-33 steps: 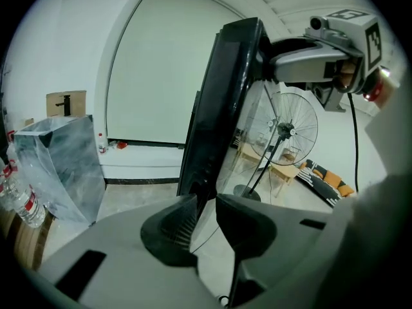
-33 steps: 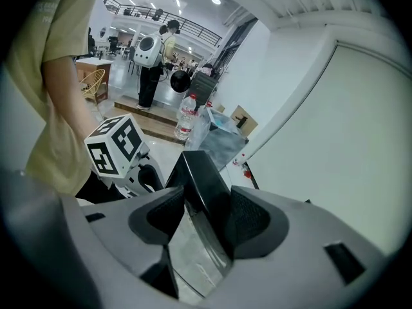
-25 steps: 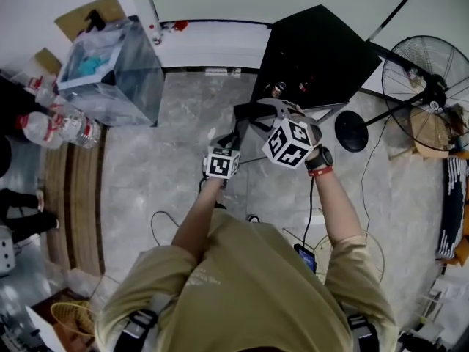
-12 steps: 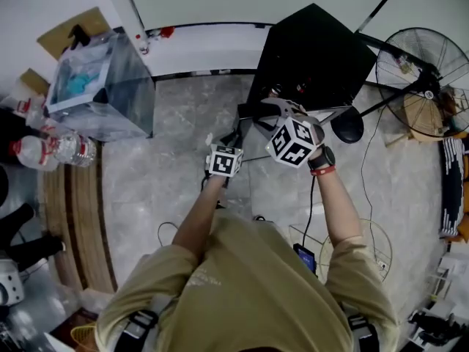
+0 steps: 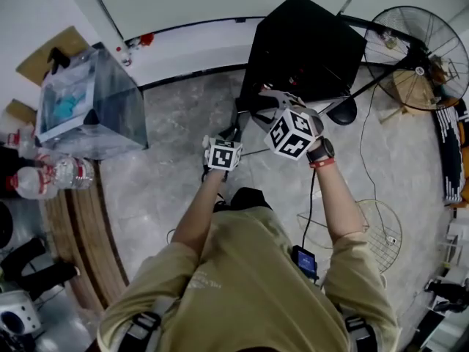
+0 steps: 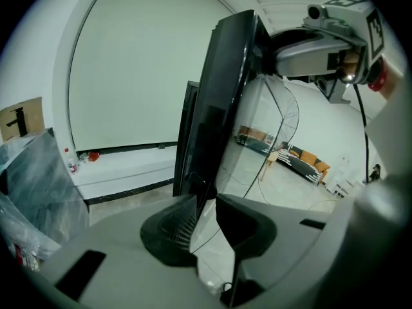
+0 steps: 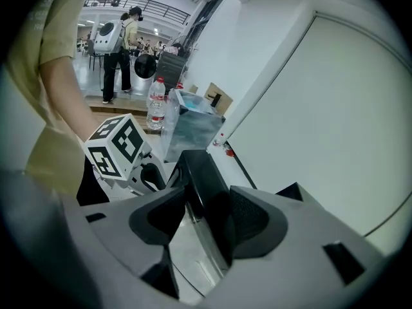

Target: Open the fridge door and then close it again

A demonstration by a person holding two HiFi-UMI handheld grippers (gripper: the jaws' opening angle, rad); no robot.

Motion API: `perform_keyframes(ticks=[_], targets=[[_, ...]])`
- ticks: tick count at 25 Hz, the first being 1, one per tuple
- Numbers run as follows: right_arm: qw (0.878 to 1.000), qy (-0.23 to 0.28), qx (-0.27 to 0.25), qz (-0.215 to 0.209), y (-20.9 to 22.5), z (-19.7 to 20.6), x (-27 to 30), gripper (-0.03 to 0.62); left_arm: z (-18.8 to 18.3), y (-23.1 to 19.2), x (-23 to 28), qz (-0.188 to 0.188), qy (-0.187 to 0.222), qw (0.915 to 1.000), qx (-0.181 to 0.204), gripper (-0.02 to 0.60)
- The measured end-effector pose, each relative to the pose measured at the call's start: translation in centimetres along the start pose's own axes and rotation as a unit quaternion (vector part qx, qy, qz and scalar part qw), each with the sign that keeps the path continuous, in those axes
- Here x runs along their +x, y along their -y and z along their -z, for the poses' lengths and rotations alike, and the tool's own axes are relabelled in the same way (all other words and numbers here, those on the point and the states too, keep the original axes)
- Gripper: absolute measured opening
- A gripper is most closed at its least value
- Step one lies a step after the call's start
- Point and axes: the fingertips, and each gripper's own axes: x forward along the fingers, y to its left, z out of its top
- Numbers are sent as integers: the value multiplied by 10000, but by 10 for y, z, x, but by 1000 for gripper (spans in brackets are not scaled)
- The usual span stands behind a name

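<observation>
A small black fridge (image 5: 308, 42) stands on the grey floor against the white wall. Its glossy black door (image 6: 225, 95) stands ajar from the body (image 6: 188, 134). In the left gripper view the door's thin edge runs down between the pads of my left gripper (image 6: 205, 221), which is shut on it. My right gripper (image 7: 209, 221) is shut on the door's upper corner (image 7: 203, 179), which fills the gap between its pads. From the head view, the left gripper (image 5: 236, 127) and right gripper (image 5: 256, 101) sit side by side at the fridge's front corner.
A clear plastic bin (image 5: 88, 112) and water bottles (image 5: 44, 178) stand to the left. A standing fan (image 5: 421, 50) and its round base (image 5: 342, 112) are on the right. Cables (image 5: 311, 196) and a wire fan guard (image 5: 366, 233) lie on the floor. A person (image 7: 122, 56) stands far off.
Both grippers have shifted sideways together, still holding the door. The head view has swung, so the bin and bottles sit further left and lower.
</observation>
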Motion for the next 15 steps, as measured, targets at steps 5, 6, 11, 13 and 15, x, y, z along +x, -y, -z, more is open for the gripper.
perform_keyframes(ticks=[5,6,11,13,15], targets=[[9999,-80,127,17,13,-1,9,232,-8,-12,7,11,-132,9999,62,105],[9998,-79,152,28,16,-2,11,233,-11,-15,9,5,-135,9999,74,106],[9995,-31,297,103,32,1,21,233,-26,-22,24,119,-29,9999,78,106],[9992,0,356,191,42,1,26,232,-34,-29,30,144,-12,9998,100,107],[9990,12,396,229,48,0,31,232,-38,-35,36,143,-67,9998,141,107]])
